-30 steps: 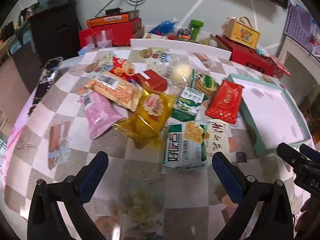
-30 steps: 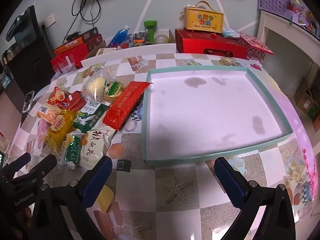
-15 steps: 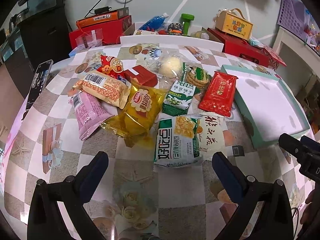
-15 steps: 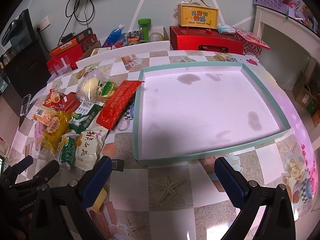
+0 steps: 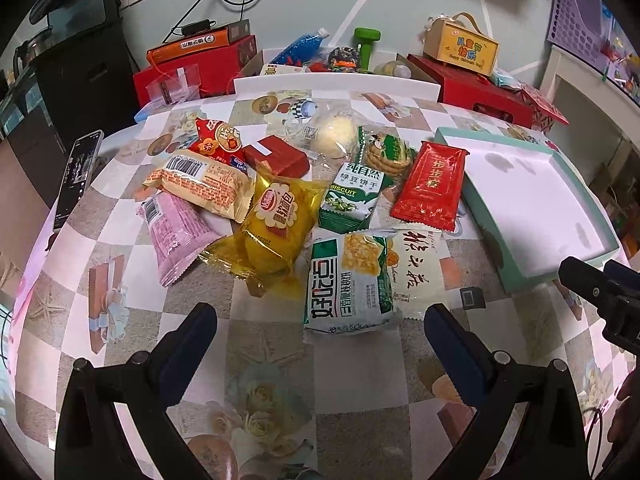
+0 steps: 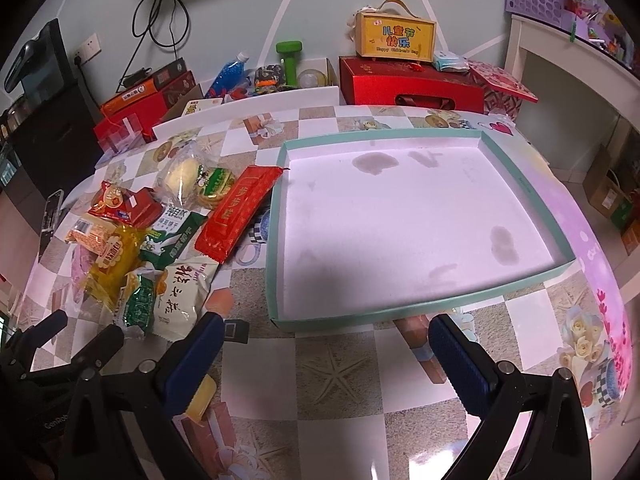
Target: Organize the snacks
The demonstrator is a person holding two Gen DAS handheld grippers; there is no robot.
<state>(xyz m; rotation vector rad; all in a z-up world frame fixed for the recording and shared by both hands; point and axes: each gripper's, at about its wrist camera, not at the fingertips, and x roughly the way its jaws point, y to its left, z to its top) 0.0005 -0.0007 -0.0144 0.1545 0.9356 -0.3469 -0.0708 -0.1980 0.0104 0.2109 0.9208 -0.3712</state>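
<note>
Left gripper (image 5: 320,326): your jaws gape wide, holding nothing, just short of the green-and-white snack packet (image 5: 347,282).
Right gripper (image 6: 325,338): spread apart, bare, before the tray's near wall.
Teal tray (image 6: 400,314): nothing in it.
Snack pile (image 5: 280,200): left of tray, none sorted yet.

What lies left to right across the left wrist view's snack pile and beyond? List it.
Phone → pink packet → yellow packet → green biscuit packet → red packet → teal tray.
</note>
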